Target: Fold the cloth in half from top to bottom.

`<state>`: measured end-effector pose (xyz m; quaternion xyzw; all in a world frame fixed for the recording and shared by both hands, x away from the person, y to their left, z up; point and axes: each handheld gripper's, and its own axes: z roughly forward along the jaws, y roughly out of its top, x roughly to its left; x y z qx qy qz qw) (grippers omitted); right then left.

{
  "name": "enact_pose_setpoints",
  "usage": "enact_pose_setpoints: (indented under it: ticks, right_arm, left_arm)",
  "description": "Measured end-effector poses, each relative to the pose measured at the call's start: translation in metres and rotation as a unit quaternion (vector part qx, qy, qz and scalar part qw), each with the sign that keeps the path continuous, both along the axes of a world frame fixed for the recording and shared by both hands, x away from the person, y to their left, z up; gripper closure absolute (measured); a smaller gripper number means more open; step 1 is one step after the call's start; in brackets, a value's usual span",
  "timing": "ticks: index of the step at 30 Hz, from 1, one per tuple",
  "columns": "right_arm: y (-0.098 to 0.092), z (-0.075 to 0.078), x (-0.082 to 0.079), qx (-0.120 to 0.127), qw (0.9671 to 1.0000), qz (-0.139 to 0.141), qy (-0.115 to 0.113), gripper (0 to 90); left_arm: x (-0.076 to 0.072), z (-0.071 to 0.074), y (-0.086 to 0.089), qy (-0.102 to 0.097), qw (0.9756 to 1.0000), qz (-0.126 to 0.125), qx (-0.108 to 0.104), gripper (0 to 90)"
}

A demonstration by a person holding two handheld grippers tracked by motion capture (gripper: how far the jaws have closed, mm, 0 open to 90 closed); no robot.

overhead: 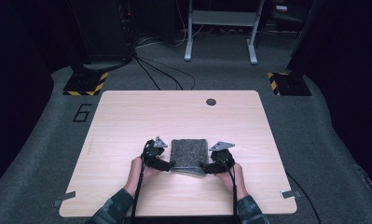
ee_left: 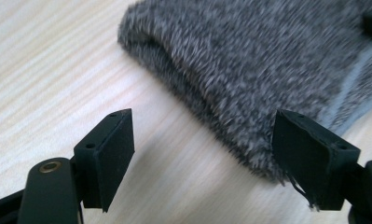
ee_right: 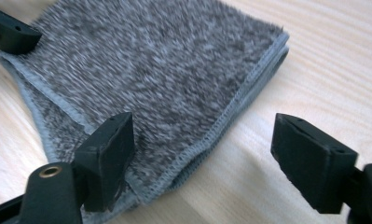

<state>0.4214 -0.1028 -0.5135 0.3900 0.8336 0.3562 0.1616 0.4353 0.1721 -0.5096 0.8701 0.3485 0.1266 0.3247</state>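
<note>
On the pale wooden bench (overhead: 127,121), near its front edge, the folded grey fleecy cloth (overhead: 189,154) lies released between wide-open, empty left tongs (overhead: 170,164) and right tongs (overhead: 205,167); back both straight off, so the fold stays square.

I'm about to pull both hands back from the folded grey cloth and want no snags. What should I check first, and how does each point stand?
1. Left claw open, pads off the grey cloth: ok, jaws stand apart with the cloth's edge between them.
2. Right claw open: ok, jaws wide, the cloth's stitched corner beside one jaw.
3. Cloth lying folded on the table: ok, the layers are stacked.
4. Fibres caught on the jaws: not ok, a few threads hang from a left claw jaw.
5. Near edge lying flat: cannot tell, it looks slightly raised in the high view.
</note>
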Motion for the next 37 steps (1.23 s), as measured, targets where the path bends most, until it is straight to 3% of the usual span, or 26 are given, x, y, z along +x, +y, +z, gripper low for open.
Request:
enact_pose_setpoints:
  ticks: [1, 7, 13, 17, 21, 26, 32, 35, 37]
  right_arm:
    - [0.000, -0.001, -0.001, -0.011, 0.9999, 0.003, 0.000, 20.8]
    - [0.001, -0.005, -0.002, -0.011, 0.9999, -0.002, -0.002, 20.1]
    - [-0.007, 0.001, -0.006, 0.008, 0.9999, 0.004, -0.012, 16.9]
    - [-0.018, 0.008, -0.013, 0.023, 0.9995, -0.007, -0.018, 16.3]
    - [-0.037, 0.012, -0.022, 0.035, 0.9987, -0.027, -0.027, 15.5]
    - [-0.069, 0.010, -0.036, 0.035, 0.9973, -0.058, -0.029, 14.5]
    - [-0.101, 0.000, -0.047, 0.023, 0.9947, -0.096, -0.029, 14.0]
    - [-0.113, -0.005, -0.052, 0.016, 0.9929, -0.114, -0.031, 13.3]
    - [-0.118, -0.007, -0.053, 0.006, 0.9919, -0.123, -0.028, 12.5]
  left_arm:
    - [0.000, 0.000, 0.000, 0.000, 1.0000, -0.002, 0.006, 21.1]
    - [-0.003, -0.003, -0.002, -0.016, 0.9998, 0.004, 0.007, 20.2]
    - [-0.007, 0.004, 0.010, -0.022, 0.9988, 0.022, -0.037, 14.6]
    - [-0.014, 0.010, 0.019, -0.031, 0.9982, 0.027, -0.045, 13.3]
    - [-0.024, 0.011, 0.036, -0.043, 0.9968, 0.045, -0.051, 12.8]
    - [-0.035, 0.003, 0.068, -0.039, 0.9958, 0.076, -0.031, 11.7]
    - [-0.043, -0.006, 0.102, -0.035, 0.9917, 0.121, -0.026, 10.3]
    - [-0.047, -0.011, 0.114, -0.034, 0.9885, 0.145, -0.029, 9.7]
    - [-0.048, -0.012, 0.117, -0.035, 0.9880, 0.148, -0.024, 9.6]
